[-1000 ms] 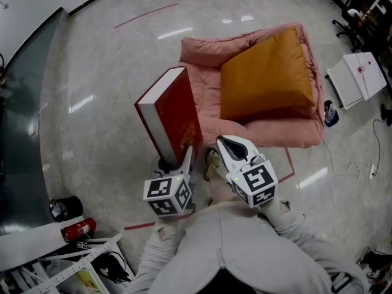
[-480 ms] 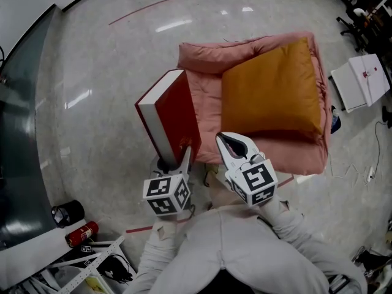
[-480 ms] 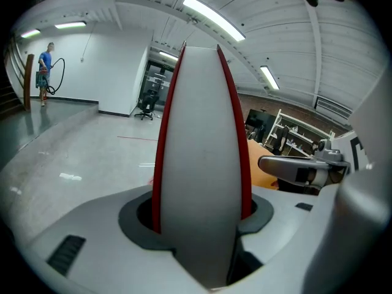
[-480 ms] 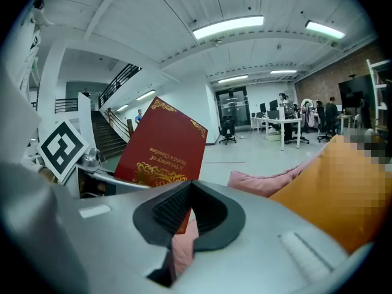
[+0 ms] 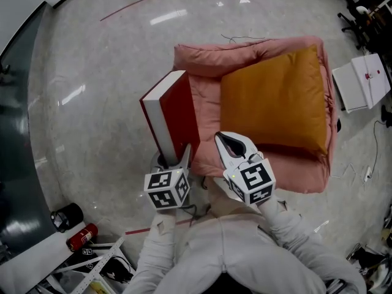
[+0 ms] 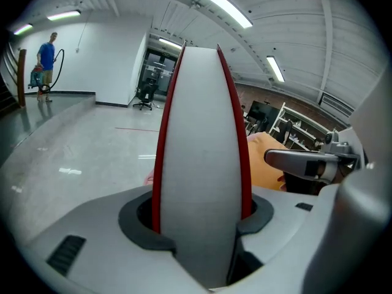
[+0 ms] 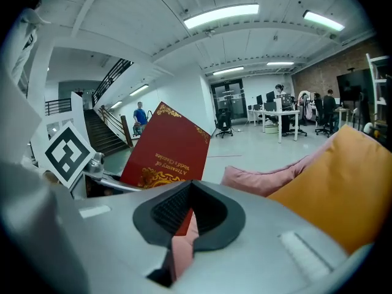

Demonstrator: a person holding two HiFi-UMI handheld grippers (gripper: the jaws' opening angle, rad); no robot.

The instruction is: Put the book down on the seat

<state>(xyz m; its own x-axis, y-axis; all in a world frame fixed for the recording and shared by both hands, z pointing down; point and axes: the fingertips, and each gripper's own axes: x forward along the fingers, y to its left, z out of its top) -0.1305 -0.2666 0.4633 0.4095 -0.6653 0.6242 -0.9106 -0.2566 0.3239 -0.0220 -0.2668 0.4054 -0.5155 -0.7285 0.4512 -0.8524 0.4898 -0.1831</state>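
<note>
The book [image 5: 173, 110], a thick red hardback, is in the air and not yet on the seat [image 5: 205, 59]. My left gripper [image 5: 175, 157] clamps its lower end, one jaw on each cover, so it stands nearly upright with the pale page edge facing back at me. It hangs over the seat's left edge, partly above the bare floor [image 5: 98, 121]. My right gripper [image 5: 222, 141] sits just beside it over the seat's near edge, jaws closed on nothing. An orange cushion [image 5: 275, 97] fills the right and middle of the seat, leaving a pink strip along the left side. I judge this to be the carry-in step, with the set-down to come. Next I'd bring the book further over that free strip, tip it flat, lower it until the seat bears it, then open the left jaws.
</note>
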